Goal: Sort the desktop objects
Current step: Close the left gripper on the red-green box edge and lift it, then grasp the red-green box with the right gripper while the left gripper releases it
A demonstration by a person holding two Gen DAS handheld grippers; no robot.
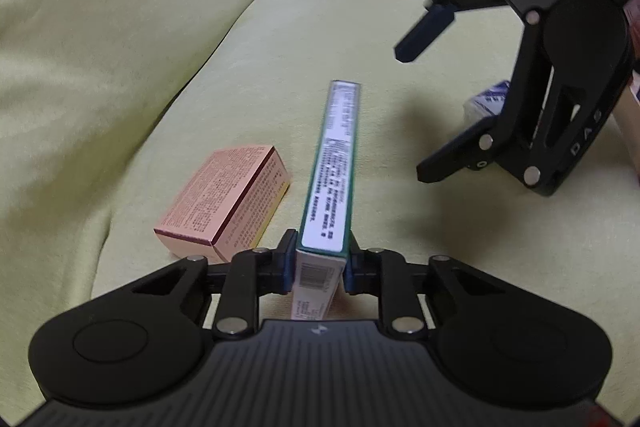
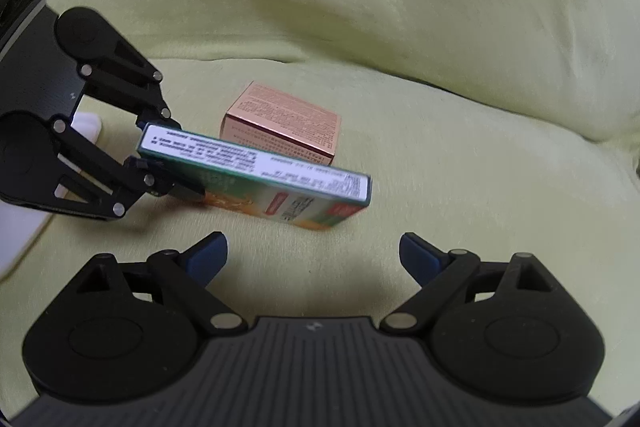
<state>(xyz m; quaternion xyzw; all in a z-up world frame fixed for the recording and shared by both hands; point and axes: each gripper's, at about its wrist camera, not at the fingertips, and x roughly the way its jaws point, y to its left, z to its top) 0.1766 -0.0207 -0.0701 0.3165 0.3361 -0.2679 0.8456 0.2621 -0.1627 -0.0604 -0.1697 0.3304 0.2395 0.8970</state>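
The left gripper (image 1: 319,259) is pinching the long green box (image 1: 332,163) on edge by one end, seemingly carrying it above the yellow-green cloth (image 1: 120,47) beside the pink box (image 1: 228,199), while the right gripper (image 2: 312,255) is waiting nearby, jaws spread and empty.

Left wrist view sits low behind its left claw (image 1: 319,269), looking close along the green box (image 1: 330,167). Right wrist view faces it crosswise, from behind the right claw (image 2: 314,257). Both share the pink box (image 1: 224,199) on the yellow-green cushion (image 2: 400,27).
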